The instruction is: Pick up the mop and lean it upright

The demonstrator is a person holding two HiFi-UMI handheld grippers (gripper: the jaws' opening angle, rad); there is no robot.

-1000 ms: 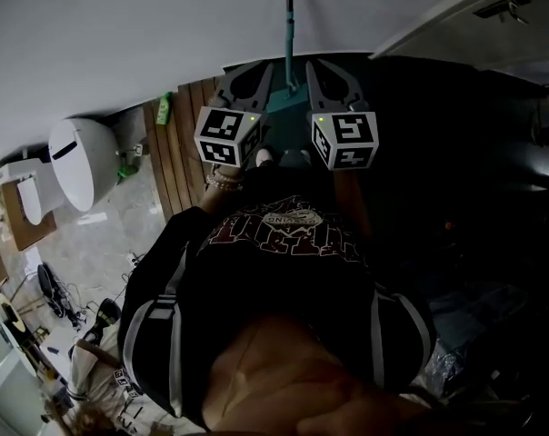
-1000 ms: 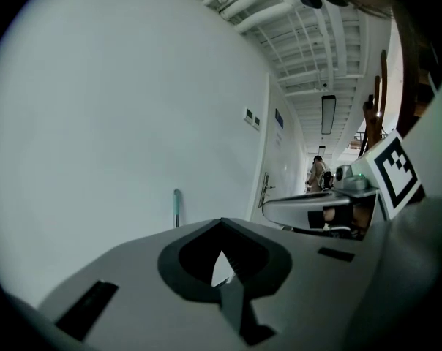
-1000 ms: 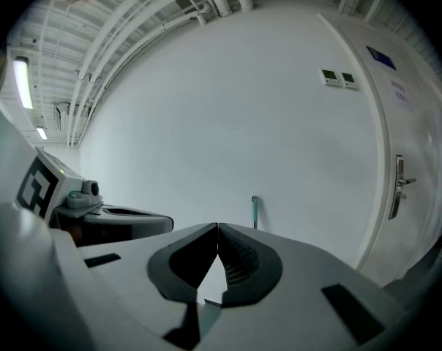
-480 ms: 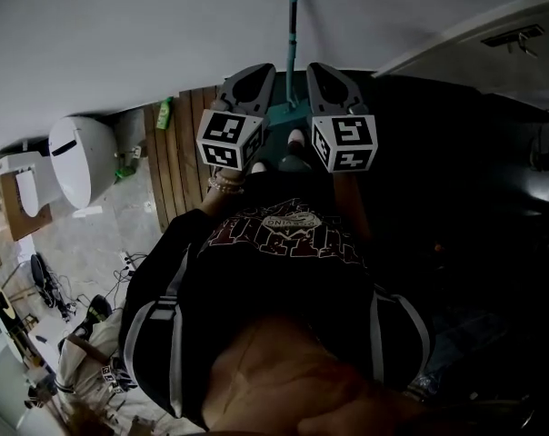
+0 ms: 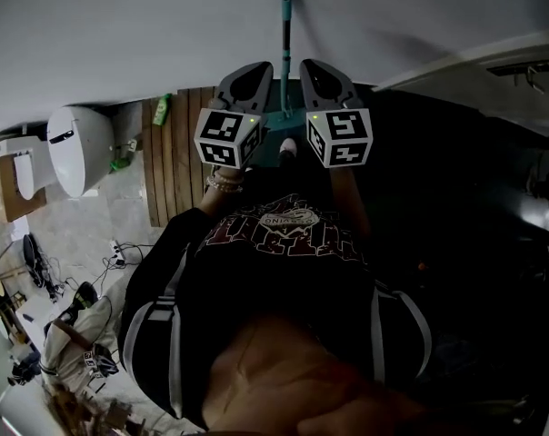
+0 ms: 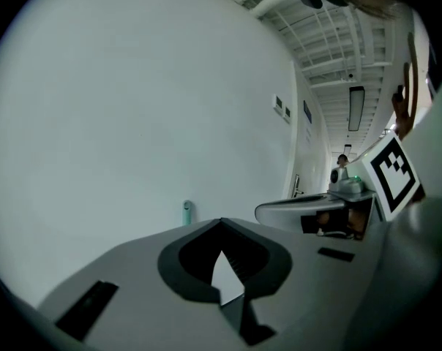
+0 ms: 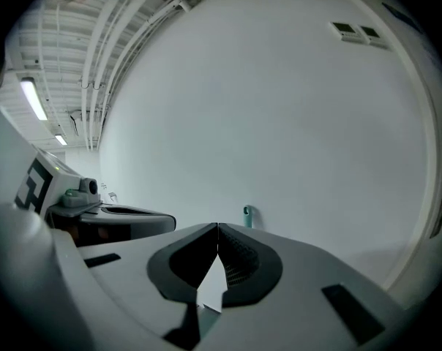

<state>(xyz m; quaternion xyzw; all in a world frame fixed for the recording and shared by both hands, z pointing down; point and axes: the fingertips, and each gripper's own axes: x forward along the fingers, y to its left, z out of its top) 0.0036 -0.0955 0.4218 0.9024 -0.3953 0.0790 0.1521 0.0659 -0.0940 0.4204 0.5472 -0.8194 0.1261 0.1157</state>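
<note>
The teal mop handle (image 5: 285, 53) stands upright against the white wall (image 5: 165, 25), its capped top showing in the left gripper view (image 6: 186, 212) and the right gripper view (image 7: 247, 216). My left gripper (image 5: 256, 71) is just left of the handle and my right gripper (image 5: 313, 67) just right of it, both apart from it. Each gripper view shows its jaws shut tip to tip with nothing between them (image 6: 221, 222) (image 7: 218, 226). The mop's teal base (image 5: 273, 155) is mostly hidden behind the grippers.
A white toilet-like fixture (image 5: 78, 148) and a green bottle (image 5: 163, 110) stand at the left by a wooden slatted floor (image 5: 174, 166). Cables (image 5: 118, 254) lie on the tiles lower left. The right side is dark. A shoe (image 5: 288, 147) shows near the mop base.
The view has pulled back, so the handle's top end now shows. The handle has stayed upright against the wall, and both grippers stay beside it, shut.
</note>
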